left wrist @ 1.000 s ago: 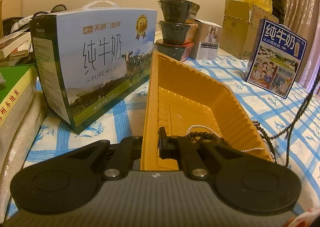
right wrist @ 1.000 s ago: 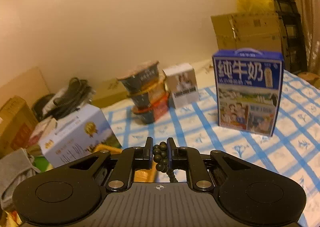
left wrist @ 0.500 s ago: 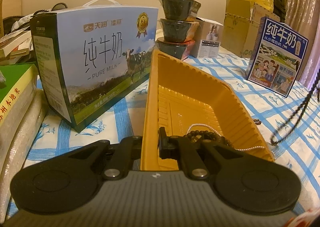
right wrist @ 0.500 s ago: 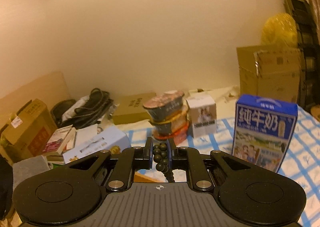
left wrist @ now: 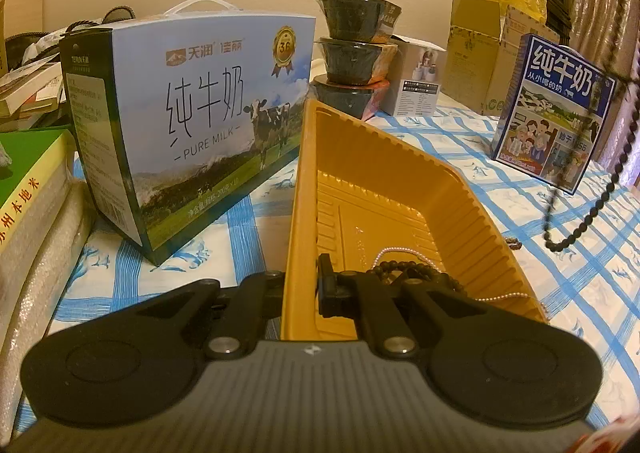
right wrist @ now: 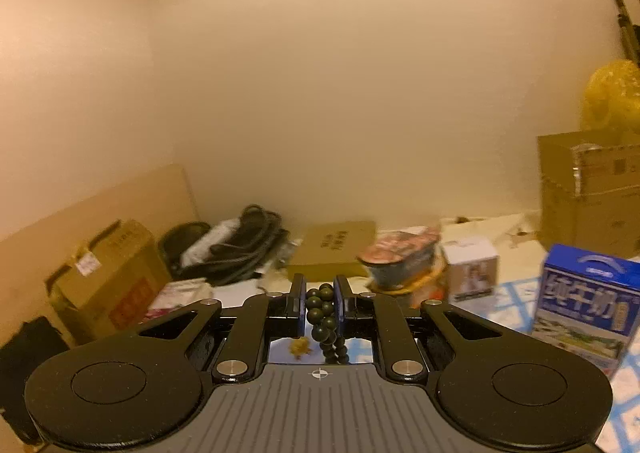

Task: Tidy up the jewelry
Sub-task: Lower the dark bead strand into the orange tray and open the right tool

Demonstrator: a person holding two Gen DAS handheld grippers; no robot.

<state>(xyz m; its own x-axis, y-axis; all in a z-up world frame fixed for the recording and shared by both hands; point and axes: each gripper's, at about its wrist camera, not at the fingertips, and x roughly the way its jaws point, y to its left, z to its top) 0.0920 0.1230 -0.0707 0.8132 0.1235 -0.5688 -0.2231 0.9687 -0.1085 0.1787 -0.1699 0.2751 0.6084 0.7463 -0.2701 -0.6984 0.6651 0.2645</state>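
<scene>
My left gripper is shut on the near left wall of a yellow plastic tray that lies on the blue checked cloth. Inside the tray lie a thin pearl chain and a dark bead string. My right gripper is shut on a long dark bead necklace and holds it high. In the left wrist view the necklace hangs in the air to the right of the tray.
A large pure milk carton stands left of the tray. Stacked noodle bowls and a small white box stand behind it. A blue milk box stands at the right. Books lie at the left.
My right gripper has risen with the bead necklace, so its view now shows mostly wall. The necklace's hanging loop has lifted off the cloth. The left gripper and tray have stayed put.
</scene>
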